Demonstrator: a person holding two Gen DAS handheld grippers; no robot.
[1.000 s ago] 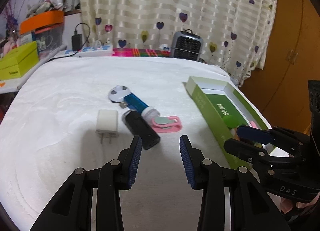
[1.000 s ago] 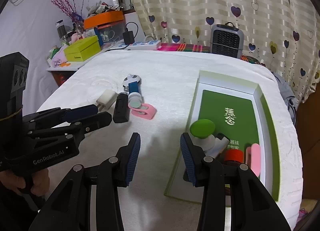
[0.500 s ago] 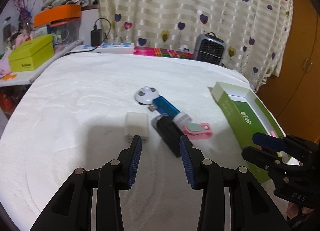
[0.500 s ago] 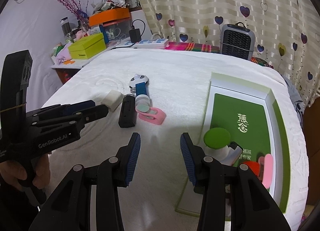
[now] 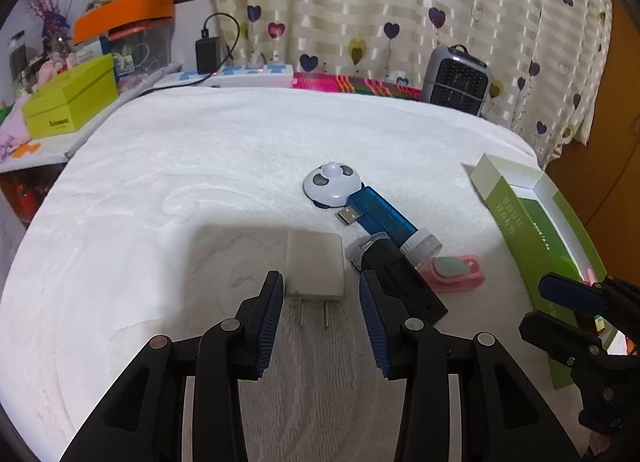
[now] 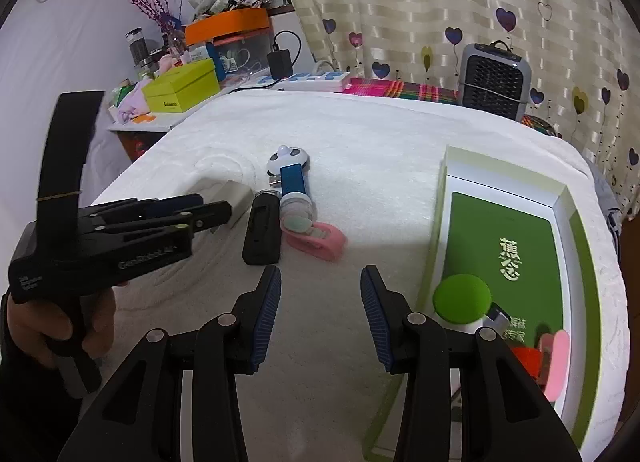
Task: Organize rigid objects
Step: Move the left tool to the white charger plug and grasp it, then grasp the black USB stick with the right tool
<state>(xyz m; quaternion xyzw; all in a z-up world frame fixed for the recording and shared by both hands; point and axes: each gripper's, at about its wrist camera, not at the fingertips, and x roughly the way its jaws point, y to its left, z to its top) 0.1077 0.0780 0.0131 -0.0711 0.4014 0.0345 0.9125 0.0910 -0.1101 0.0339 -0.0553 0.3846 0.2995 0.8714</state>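
The white wall charger [image 5: 315, 265] lay flat on the white towel [image 5: 160, 222], long axis running toward the left gripper [image 5: 320, 316], its two prongs pointing back between the spread-apart fingers. The right gripper [image 6: 320, 316] was also wide open, over bare towel. Only the right view showed inside the green box [image 6: 576, 222]: one green-capped item [image 6: 462, 298]. One black stick [image 5: 400, 278] lay beside the charger.
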